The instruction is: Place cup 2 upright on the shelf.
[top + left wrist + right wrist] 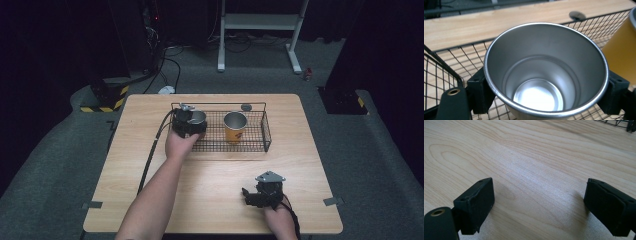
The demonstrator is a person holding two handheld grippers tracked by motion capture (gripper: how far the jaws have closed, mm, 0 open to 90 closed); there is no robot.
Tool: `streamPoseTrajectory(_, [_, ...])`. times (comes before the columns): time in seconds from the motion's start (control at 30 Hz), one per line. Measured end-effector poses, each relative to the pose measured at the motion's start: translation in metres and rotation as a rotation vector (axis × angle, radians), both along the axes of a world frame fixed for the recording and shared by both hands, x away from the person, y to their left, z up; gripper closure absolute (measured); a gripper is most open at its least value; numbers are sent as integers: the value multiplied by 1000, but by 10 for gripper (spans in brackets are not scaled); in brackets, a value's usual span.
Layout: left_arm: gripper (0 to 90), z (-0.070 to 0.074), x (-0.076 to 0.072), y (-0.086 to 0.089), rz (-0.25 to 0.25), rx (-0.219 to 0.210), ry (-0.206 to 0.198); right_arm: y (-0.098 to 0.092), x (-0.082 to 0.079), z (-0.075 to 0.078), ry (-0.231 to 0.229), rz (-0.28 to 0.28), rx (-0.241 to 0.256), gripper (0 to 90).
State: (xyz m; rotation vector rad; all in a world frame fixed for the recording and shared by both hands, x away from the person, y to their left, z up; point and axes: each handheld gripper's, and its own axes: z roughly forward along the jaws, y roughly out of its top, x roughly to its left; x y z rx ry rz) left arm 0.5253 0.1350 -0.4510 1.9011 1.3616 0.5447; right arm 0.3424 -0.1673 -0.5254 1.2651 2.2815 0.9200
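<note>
A bare steel cup stands upright and empty in the left end of a black wire basket. My left gripper is shut on the steel cup, one jaw on each side of its wall just below the rim. An orange cup with a steel inside stands in the basket just to the right of it, apart from it. My right gripper rests low over the wooden table near the front right, open, with bare wood between its jaws.
A small round grey disc lies on the table behind the basket. The left gripper's cable runs back across the table's left side. Beyond the table are a white stand and floor cables.
</note>
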Motion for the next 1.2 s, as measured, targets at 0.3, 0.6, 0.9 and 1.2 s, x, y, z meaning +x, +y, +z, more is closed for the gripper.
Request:
streamPoseTrajectory(0.3, [185,-9,4,-5,17,47,73,0,0,0,0,1,0,97])
streamPoseTrajectory(0.6, [181,-12,6,-9,5,79,108,0,0,0,-2,2,1,97])
streamPoseTrajectory(0.9, [171,-11,6,-10,-6,95,105,0,-1,0,-2,3,0,97])
streamPoseTrajectory(1.2, [159,-17,1,-10,-20,112,104,0,-1,0,0,2,-1,97])
